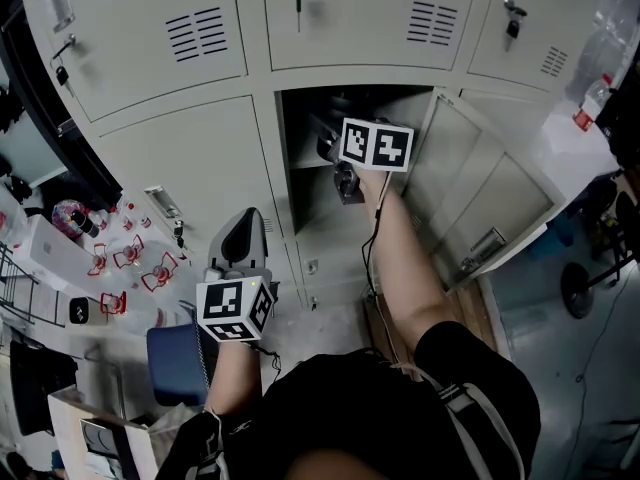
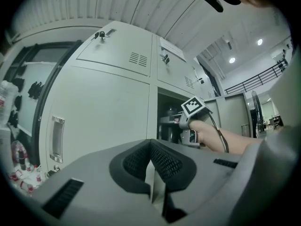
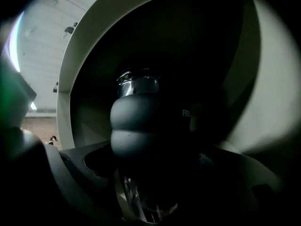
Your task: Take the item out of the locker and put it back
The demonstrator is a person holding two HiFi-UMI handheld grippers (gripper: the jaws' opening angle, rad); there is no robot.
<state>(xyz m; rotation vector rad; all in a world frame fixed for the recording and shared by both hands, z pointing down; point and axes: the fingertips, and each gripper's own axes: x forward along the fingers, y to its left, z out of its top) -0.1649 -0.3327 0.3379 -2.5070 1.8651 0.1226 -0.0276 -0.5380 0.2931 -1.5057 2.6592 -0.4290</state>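
Head view looking down at a grey locker bank; 1 compartment (image 1: 318, 218) is standing open, its door (image 1: 490, 198) swung out to the right. R gripper (image 3: 150, 173) is reaching inside w/ its jaws closing on 1 dark bottle (image 3: 141, 126), ribbed, bulging body filling the gap btwn them. Bottle is sitting inside the open compartment. In the right gripper view its long axis is running up the frame, shiny capped end pointing away from the jaws. L gripper (image 1: 243, 238) is hanging low beside the shut doors, jaws pressed together, holding nothing.
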